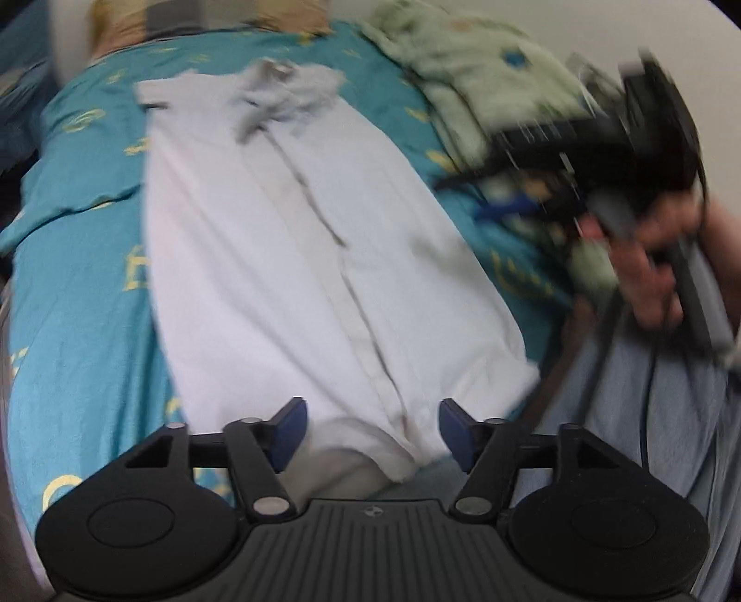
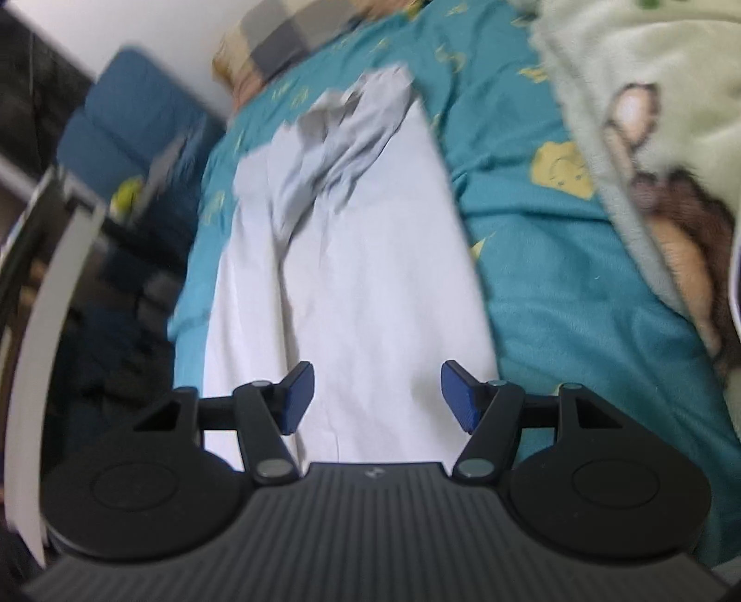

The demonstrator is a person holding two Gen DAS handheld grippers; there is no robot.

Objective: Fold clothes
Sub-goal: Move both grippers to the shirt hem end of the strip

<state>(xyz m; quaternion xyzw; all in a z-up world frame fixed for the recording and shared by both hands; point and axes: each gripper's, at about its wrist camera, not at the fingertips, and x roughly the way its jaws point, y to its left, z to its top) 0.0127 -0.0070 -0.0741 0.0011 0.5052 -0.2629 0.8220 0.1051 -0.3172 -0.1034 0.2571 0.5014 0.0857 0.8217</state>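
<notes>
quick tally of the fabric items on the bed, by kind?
Shirts: 1, white shirt, laid lengthwise
Bedspreads: 1, teal bedspread, under the shirt
Blankets: 1, pale green blanket, bunched along one side
Pillows: 1, checked pillow, at the far end
Total: 4

The right tool (image 2: 377, 398), jaws apart, hangs over a white shirt (image 2: 361, 278) on teal bedding (image 2: 569, 296).

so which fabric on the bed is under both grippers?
The white shirt, laid flat on the teal bedsheet. The pale green blanket lies off to the side.
</notes>
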